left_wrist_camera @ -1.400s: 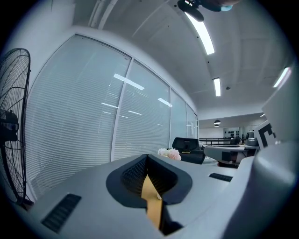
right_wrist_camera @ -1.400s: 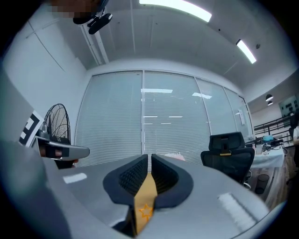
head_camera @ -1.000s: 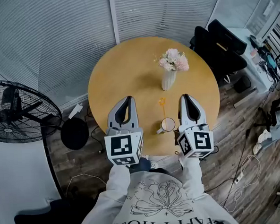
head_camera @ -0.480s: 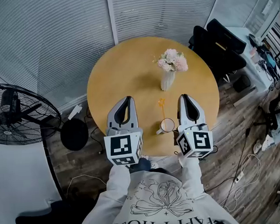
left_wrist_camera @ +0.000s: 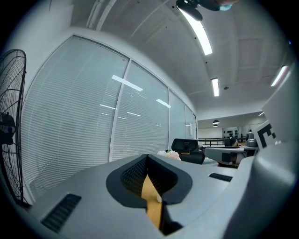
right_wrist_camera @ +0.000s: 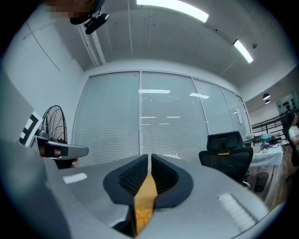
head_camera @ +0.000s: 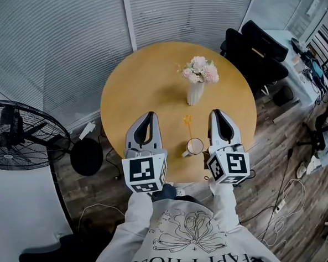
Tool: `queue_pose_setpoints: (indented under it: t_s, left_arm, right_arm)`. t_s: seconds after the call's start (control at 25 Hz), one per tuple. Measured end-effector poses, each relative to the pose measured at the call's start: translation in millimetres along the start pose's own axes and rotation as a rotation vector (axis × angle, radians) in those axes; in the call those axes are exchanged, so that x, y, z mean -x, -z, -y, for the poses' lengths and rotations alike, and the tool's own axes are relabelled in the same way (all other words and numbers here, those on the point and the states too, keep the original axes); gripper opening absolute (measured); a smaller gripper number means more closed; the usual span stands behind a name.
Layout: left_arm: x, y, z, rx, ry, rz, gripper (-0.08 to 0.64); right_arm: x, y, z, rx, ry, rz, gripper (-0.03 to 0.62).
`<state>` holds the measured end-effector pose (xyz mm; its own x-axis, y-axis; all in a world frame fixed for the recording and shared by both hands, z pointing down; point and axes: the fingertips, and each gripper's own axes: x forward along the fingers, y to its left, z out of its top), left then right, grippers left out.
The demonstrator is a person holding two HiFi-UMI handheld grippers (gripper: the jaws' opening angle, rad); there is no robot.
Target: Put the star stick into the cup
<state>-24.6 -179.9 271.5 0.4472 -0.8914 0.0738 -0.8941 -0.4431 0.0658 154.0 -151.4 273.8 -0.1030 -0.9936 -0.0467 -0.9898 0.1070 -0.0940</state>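
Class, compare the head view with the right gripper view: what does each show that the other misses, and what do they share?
Only the head view shows the cup, the person's printed sweatshirt and the wooden floor. Only the right gripper view shows the ceiling lights. Both show the star stick, seen between the right gripper's jaws, plus the fan and a black chair.

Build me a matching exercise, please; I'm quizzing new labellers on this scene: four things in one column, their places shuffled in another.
Things:
1 star stick
2 cup
3 vase of flowers
4 fan

Places:
A on the floor, left of the table
B at the table's near edge
C lying flat between cup and vase
D upright, farthest back on the table

Pairs: 1-C, 2-B, 3-D, 4-A
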Motion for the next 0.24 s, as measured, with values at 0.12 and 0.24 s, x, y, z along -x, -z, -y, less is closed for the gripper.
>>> queue_pose_setpoints:
  t_s: [0.12,0.24]
  left_arm:
    - [-2.5,0.9,1.0,-0.002,0.002,-0.001,0.006]
    - [-4.9,3.3,1.7,0.001,0.0,-0.005,0.006]
  right_arm:
    - [-1.0,0.2,2.5,0.003,0.0,-0.001,0.034]
    - [-2.3,1.1,5.3,0.006,0.0,-0.002,0.034]
